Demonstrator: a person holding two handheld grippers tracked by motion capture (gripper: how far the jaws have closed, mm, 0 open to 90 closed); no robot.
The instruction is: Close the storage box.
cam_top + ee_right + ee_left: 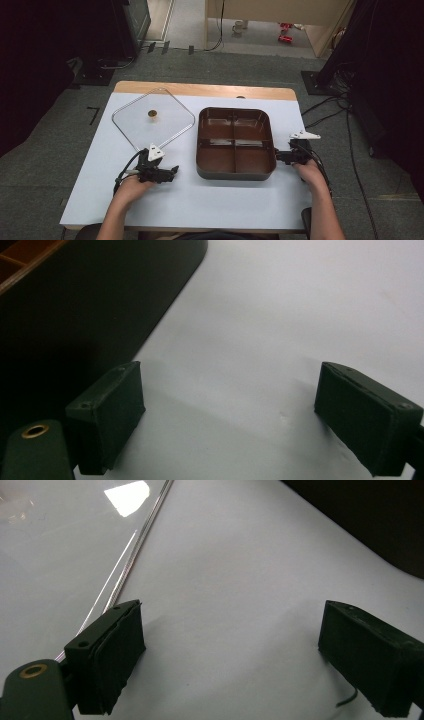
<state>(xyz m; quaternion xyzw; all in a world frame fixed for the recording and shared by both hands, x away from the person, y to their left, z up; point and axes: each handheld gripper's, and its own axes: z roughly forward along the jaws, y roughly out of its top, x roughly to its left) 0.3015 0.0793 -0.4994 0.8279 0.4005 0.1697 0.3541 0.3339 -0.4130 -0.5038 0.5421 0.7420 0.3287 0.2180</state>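
A: Item one: what is being carried by the table (200, 200)?

B: A white sheet is being shown across the top, with a wooden strip left bare at the far edge. A brown tray (235, 172), divided into four compartments, is being displayed right of centre. A clear lid (170, 117) with a small brass knob (152, 114) is being laid flat to the tray's left, set cornerwise, apart from the tray.

A: Item two: the left gripper (172, 173)?

B: It is being held low over the sheet, just beside the lid's near corner, between lid and tray. In the left gripper view its fingers (112, 655) are being kept spread wide, with nothing between them; the lid's rim (130, 565) is being shown running just past the left finger.

A: Item three: the right gripper (280, 156)?

B: It is being held at the tray's right side, near its front corner. In the right gripper view the fingers (112, 412) are being kept spread, with bare sheet between them, and the tray's dark wall (90, 310) is being shown beside the left finger.
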